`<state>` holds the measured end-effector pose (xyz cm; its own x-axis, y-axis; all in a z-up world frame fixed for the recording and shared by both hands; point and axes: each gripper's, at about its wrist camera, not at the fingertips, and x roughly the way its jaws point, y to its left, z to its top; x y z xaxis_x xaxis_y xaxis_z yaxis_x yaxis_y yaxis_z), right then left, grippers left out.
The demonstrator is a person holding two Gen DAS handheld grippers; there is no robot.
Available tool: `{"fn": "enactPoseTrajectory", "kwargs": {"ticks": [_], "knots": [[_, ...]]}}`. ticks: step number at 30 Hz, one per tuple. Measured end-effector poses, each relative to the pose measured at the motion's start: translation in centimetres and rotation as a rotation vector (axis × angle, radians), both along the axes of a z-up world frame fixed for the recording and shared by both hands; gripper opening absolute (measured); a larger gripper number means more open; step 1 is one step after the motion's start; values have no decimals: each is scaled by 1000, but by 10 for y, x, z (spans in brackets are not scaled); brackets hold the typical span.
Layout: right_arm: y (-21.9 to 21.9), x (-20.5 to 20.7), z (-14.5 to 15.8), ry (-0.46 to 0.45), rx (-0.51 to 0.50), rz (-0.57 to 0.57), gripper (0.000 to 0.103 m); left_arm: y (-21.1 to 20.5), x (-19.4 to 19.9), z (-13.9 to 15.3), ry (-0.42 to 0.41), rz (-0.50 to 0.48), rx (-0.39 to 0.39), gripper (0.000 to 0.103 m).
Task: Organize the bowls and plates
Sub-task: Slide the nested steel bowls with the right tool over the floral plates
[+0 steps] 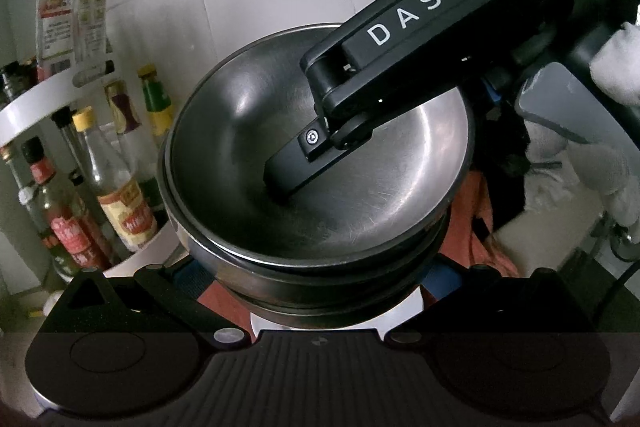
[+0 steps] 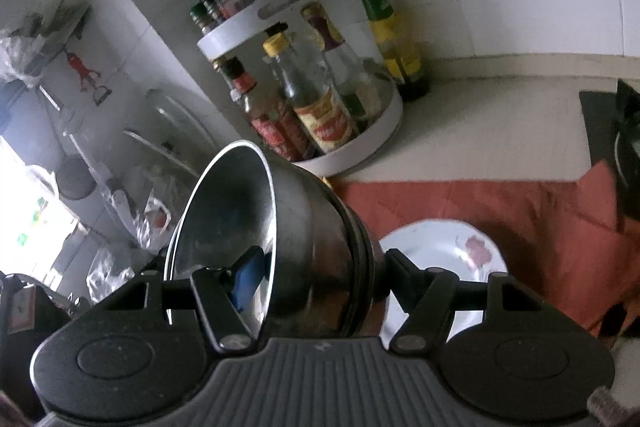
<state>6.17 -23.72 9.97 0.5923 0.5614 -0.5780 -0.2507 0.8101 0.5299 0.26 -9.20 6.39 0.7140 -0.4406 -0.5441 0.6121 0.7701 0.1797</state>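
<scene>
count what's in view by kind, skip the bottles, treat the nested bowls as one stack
steel bowl stack: 1
flowered plate: 1
red cloth: 1
white bottle rack: 1
grippers: 2 (left gripper, right gripper)
total: 6

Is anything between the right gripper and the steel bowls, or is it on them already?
Nothing visible stands between. The right gripper already straddles the wall of the bowl stack, one finger inside, one outside.
</scene>
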Motion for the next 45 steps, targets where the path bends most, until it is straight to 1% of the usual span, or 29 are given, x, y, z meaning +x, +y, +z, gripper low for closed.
{"fn": "enactPoseTrajectory", "kwargs": {"ticks": [4,9,17,22,32,45], "knots": [[-6,17,4,-14,1,-8,62,-7,14,1,3,3,-1,103],[-14,34,0,-2,4,-12,62,-14,30,-7,28,4,0,103],[-22,57,-21,47,13,-7,62,-17,48,-25,78,18,4,103],[-21,68,-36,74,15,-4,62,-15,56,-34,95,19,4,103],[-18,78,-50,90,9,-1,62,-12,63,-47,103,20,-7,103],[-18,75,-75,99,-3,-12,62,-12,59,-74,114,6,-4,103]]}}
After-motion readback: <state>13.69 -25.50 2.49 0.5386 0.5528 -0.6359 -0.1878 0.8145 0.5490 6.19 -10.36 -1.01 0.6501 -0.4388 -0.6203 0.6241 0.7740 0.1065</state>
